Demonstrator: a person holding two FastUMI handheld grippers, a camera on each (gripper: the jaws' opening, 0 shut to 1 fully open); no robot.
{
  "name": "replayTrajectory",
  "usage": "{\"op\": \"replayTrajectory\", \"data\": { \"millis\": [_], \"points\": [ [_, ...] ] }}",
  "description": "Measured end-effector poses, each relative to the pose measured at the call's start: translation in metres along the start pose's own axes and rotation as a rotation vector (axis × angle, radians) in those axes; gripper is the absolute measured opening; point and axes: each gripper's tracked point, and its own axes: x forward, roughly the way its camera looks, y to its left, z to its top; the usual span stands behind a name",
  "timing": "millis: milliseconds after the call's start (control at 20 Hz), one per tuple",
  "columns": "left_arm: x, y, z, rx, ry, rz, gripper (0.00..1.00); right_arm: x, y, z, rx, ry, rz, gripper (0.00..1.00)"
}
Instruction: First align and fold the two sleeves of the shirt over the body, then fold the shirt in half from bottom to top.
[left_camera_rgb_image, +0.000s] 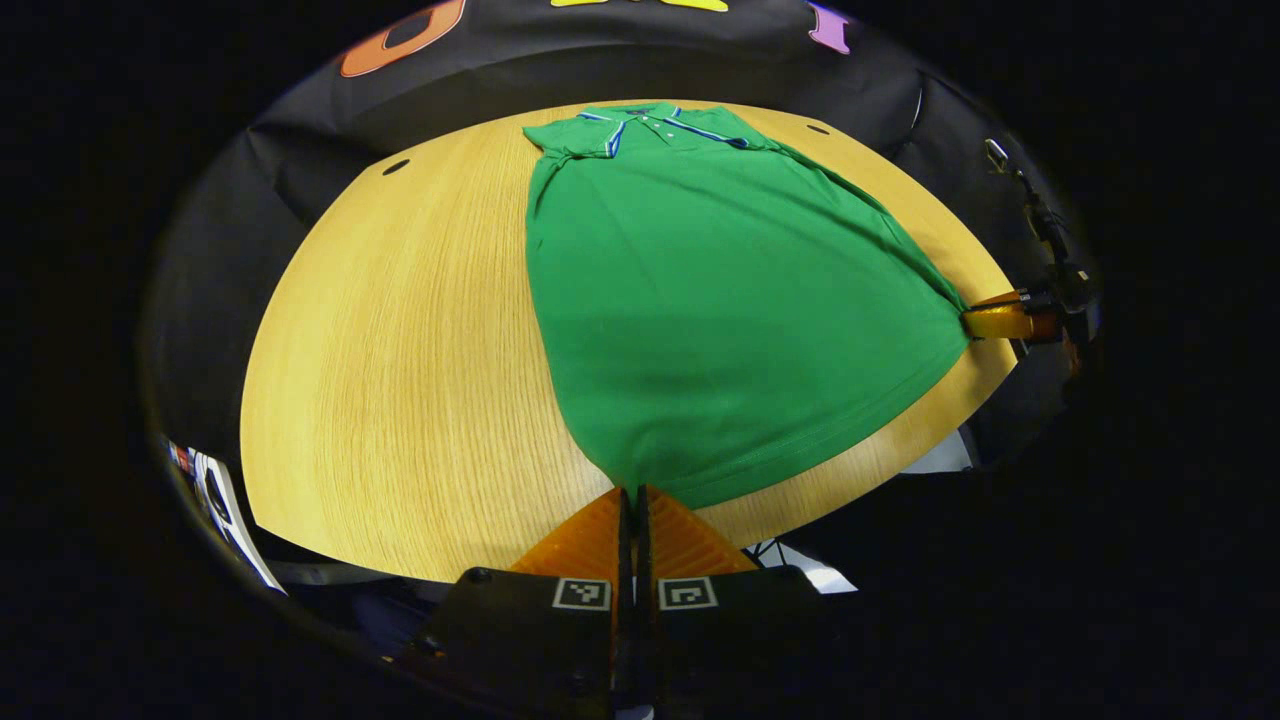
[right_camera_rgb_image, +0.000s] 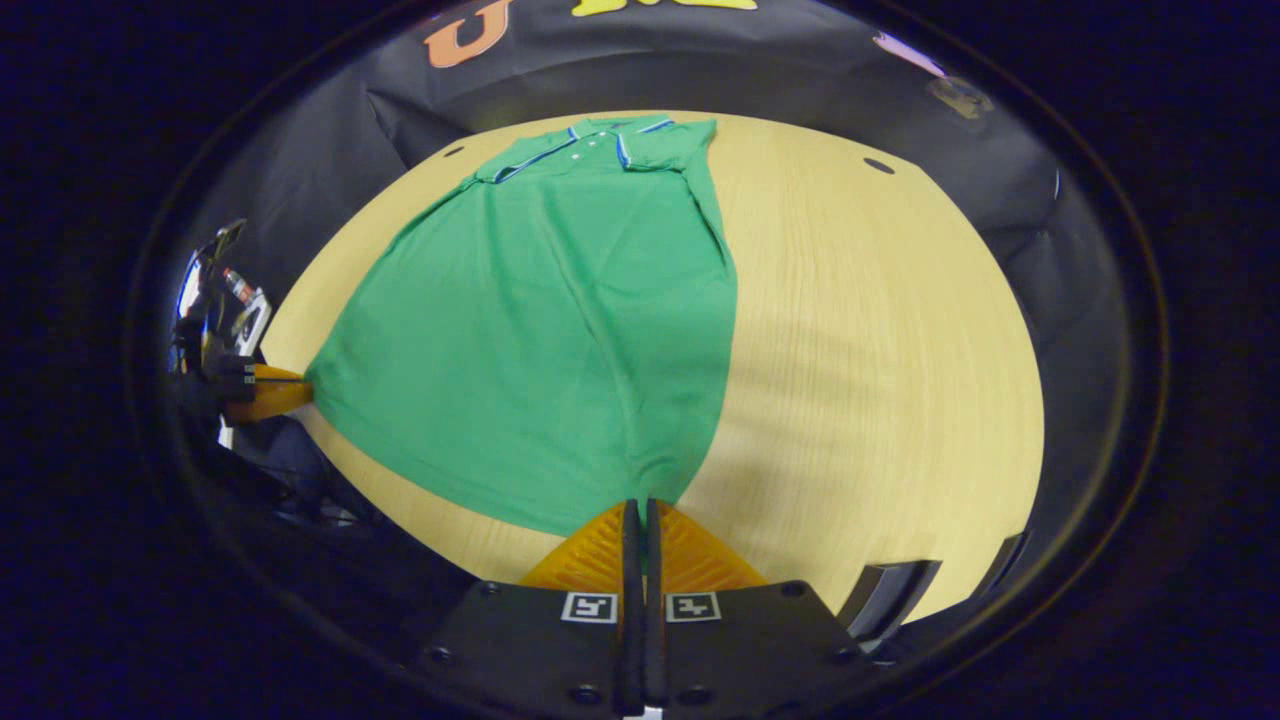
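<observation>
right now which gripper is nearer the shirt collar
Neither clearly: left gripper and right gripper each pinch a bottom hem corner of the shirt, both far from the collar.

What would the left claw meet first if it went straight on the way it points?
The green shirt: the left claw is already shut on its bottom hem, so it would push along the cloth toward the collar. Depth is hard to judge.

**Lighting and image quality**

Overhead light is even and bright on my table; shadows are soft and short. Fisheye curvature bends its rim strongly. The shirt reads sharp centrally; the outer margins darken and blur. No glare.
</observation>
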Motion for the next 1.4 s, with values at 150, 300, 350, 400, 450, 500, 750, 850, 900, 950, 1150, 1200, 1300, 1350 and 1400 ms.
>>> {"op": "replayTrajectory", "data": {
  "millis": [150,300,350,400,450,500,750,850,900,950,1150,1200,1300,1350,1400],
  "points": [
    [-0.010,-0.006,0.007,-0.071,-0.017,-0.072,0.03,-0.005,0.001,0.005,0.054,0.002,0.023,0.04],
    [-0.023,-0.009,0.024,-0.088,-0.055,-0.114,0.03,-0.015,0.000,0.015,0.097,-0.019,0.050,0.03],
    [-0.027,-0.010,0.029,-0.090,-0.069,-0.127,0.03,-0.017,-0.001,0.018,0.107,-0.024,0.057,0.03],
    [-0.032,-0.010,0.035,-0.095,-0.087,-0.138,0.03,-0.021,-0.002,0.023,0.115,-0.034,0.061,0.03],
    [-0.036,-0.011,0.042,-0.101,-0.103,-0.148,0.03,-0.025,-0.002,0.029,0.123,-0.044,0.067,0.04],
    [-0.041,-0.012,0.049,-0.106,-0.121,-0.157,0.03,-0.029,-0.002,0.035,0.126,-0.057,0.070,0.03],
    [-0.053,-0.012,0.087,-0.121,-0.191,-0.182,0.03,-0.049,-0.002,0.078,0.123,-0.135,0.089,0.03],
    [-0.059,-0.009,0.103,-0.125,-0.226,-0.183,0.03,-0.053,-0.001,0.097,0.124,-0.164,0.097,0.04],
    [-0.061,-0.007,0.112,-0.127,-0.242,-0.183,0.03,-0.055,-0.001,0.106,0.122,-0.179,0.101,0.03],
    [-0.064,-0.003,0.121,-0.128,-0.258,-0.178,0.03,-0.057,0.000,0.115,0.116,-0.192,0.103,0.04],
    [-0.071,0.013,0.158,-0.126,-0.320,-0.166,0.03,-0.063,0.001,0.152,0.114,-0.240,0.120,0.03],
    [-0.072,0.017,0.167,-0.125,-0.335,-0.164,0.03,-0.063,0.000,0.162,0.116,-0.252,0.124,0.04],
    [-0.074,0.023,0.189,-0.126,-0.367,-0.166,0.03,-0.067,-0.003,0.180,0.120,-0.275,0.126,0.03],
    [-0.075,0.026,0.200,-0.129,-0.384,-0.167,0.03,-0.069,-0.004,0.189,0.120,-0.285,0.128,0.03],
    [-0.078,0.030,0.215,-0.130,-0.403,-0.166,0.03,-0.070,-0.006,0.201,0.125,-0.298,0.132,0.03]
  ]
}}
